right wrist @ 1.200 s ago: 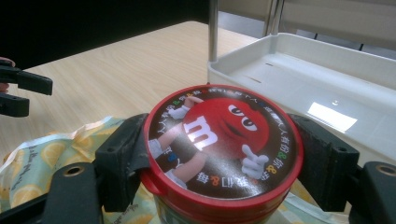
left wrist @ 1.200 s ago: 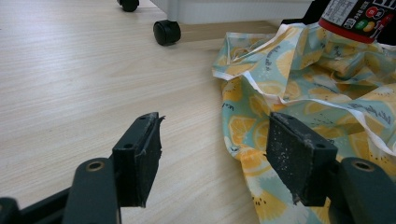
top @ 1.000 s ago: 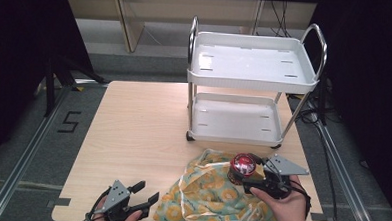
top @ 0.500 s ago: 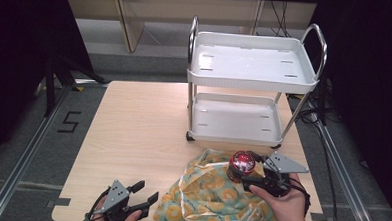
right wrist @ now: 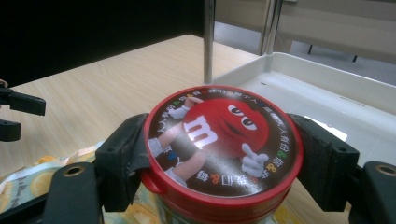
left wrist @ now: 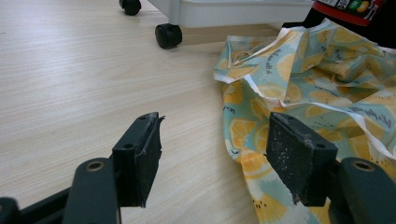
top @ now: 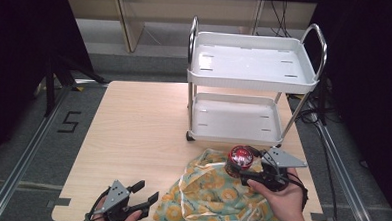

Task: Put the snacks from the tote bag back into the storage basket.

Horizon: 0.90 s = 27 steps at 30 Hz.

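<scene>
A jar with a red M&M's lid (top: 241, 156) (right wrist: 219, 135) is held above a lemon-print cloth bag (top: 215, 196) (left wrist: 322, 88) at the table's front right. My right gripper (top: 242, 167) (right wrist: 219, 154) is shut on the jar just under its lid, one jaw on each side. My left gripper (top: 145, 193) (left wrist: 212, 154) rests open at the front left of the table, its jaws empty, with the bag's edge lying just beyond its right jaw. The jar's lower body is hidden in the right gripper view.
A white two-shelf cart (top: 253, 68) on black wheels (left wrist: 168, 35) stands at the back right of the wooden table (top: 138, 123), close behind the jar. Both shelves are bare. Bare tabletop stretches to the left.
My right gripper has carried the jar slightly up and toward the cart's lower shelf. The left gripper has stayed put.
</scene>
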Available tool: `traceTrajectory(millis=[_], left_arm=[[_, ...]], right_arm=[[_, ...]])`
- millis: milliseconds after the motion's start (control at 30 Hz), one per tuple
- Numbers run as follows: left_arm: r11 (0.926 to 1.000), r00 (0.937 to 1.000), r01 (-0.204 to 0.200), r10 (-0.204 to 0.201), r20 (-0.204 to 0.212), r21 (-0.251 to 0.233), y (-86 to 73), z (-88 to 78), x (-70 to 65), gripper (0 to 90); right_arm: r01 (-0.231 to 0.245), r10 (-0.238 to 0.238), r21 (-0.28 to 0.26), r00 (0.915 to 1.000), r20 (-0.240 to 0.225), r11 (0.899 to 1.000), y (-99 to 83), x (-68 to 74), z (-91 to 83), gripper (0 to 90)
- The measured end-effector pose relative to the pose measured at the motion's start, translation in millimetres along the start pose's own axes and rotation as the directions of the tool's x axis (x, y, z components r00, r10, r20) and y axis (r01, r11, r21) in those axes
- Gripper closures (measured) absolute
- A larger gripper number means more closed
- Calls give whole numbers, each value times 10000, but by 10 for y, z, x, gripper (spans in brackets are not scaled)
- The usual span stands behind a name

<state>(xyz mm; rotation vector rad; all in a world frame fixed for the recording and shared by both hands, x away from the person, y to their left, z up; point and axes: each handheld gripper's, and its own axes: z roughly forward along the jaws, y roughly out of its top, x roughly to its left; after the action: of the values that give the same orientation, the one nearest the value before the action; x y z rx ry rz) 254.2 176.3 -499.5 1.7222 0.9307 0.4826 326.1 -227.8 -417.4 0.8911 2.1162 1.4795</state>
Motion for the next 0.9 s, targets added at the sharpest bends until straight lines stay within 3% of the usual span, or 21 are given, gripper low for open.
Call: traceTrajectory(millis=[200,233,267,400,433,500,600,633,667,733,767,800,833,867,900], left_arm=[[10000,10000,13,-12,44,-68,1,-3,-1,351],[9999,9999,138,-138,16,-64,-2,-5,-9,351],[9989,9989,473,-474,-13,-71,-9,-6,-29,351],[9984,9984,562,-562,-25,-94,-11,-8,-32,351],[9985,9985,546,-547,-32,-82,-11,-8,-31,351],[9985,9985,542,-542,-36,-81,-11,-8,-31,351],[9985,9986,521,-521,10,-156,-10,-3,-31,352],[9986,9987,502,-502,-11,-140,-9,-5,-30,352],[9997,9997,231,-231,-116,-26,2,-18,-18,352],[9998,9997,174,-174,-144,14,4,-23,-13,352],[9998,9998,-178,178,-57,-1,10,-17,14,352],[9989,9989,473,-473,-45,-49,-10,-14,-22,352],[9988,9988,490,-490,-50,-43,-10,-15,-23,352],[9991,9991,410,-410,-43,-65,-6,-14,-19,352],[10000,10000,26,-26,-75,-38,6,-16,2,352]], right_arm=[[-39,39,11,10000,90,10000,22,13,19,267],[233,-232,-59,9997,95,9997,27,-7,26,267],[170,-170,-10,9998,107,9999,29,-3,28,267],[22,-22,40,10000,-41,10000,39,4,38,267],[264,-264,-28,9996,41,9996,45,-8,38,267],[-58,58,-38,10000,-41,10000,47,11,40,267],[123,-122,-45,9999,40,9999,60,-2,36,268],[-38,39,-118,9999,137,9999,59,12,39,268],[83,-82,-46,9999,111,10000,65,0,35,268],[84,-84,-77,9999,106,9999,69,-1,40,268],[196,-196,-139,9998,55,9997,72,-13,47,268],[145,-145,-103,9999,-9,9998,70,-12,53,268],[44,-44,-2,10000,-56,10000,71,-5,53,268],[115,-116,-122,9999,-49,9999,68,-11,63,268],[107,-107,-103,9999,-9,9999,67,-12,63,268]])
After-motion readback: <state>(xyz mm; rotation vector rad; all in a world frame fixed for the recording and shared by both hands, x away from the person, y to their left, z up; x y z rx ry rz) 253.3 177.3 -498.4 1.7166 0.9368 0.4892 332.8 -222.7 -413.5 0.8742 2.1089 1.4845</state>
